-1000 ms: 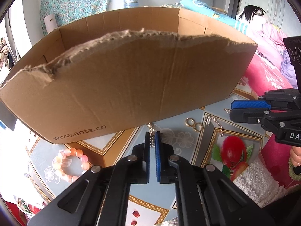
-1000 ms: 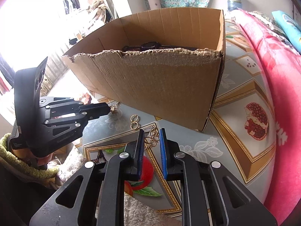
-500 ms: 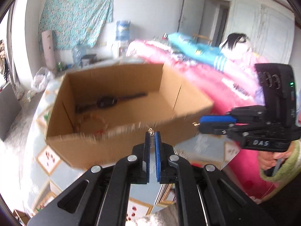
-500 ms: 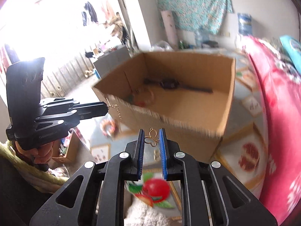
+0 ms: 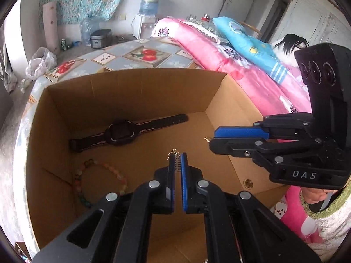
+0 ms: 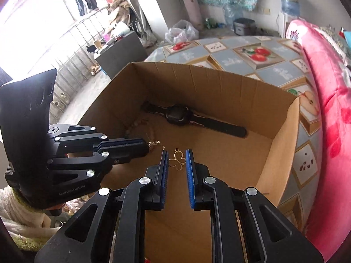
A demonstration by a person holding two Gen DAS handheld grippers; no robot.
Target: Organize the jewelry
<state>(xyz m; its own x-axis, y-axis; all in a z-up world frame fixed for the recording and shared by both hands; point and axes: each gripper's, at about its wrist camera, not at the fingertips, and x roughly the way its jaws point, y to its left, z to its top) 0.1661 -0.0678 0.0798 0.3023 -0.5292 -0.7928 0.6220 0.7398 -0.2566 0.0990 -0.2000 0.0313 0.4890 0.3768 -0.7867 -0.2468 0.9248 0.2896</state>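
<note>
Hand-held grippers hover over an open cardboard box (image 5: 140,92) on a counter (image 6: 248,54) covered in a fruit-print cloth. Left hand-held gripper (image 5: 178,160) is clamped tight on a fine silver-coloured chain (image 5: 173,153) that pokes out above its blue pads; right hand-held gripper (image 6: 177,160) pinches a gold butterfly-shaped piece (image 6: 178,161) between narrowly parted jaws, both pads touching it. Both pieces hang above the box floor. Inside lie a black wristwatch (image 5: 122,132) along the far wall and a pastel bead bracelet (image 5: 98,182) in the near-left corner. A pink quilt (image 5: 219,50) lies beside the counter.
</note>
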